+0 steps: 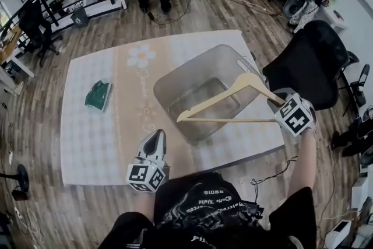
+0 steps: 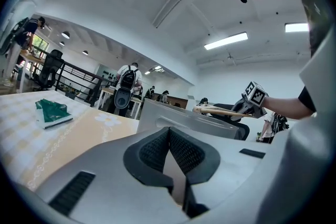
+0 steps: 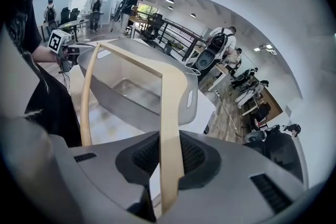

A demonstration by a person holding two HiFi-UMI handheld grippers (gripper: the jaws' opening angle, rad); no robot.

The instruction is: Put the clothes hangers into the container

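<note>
Between the right gripper [image 3: 167, 164] jaws, the hanger [image 3: 171, 107] end is hidden

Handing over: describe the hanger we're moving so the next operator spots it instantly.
On the pale cloth-covered table, find the grey rectangular plastic container at its right half. Above the container's near edge is the pale wooden triangular clothes hanger, clamped in the right gripper. Unlike the small green object lying flat at left, it is wooden and held off the table.
</note>
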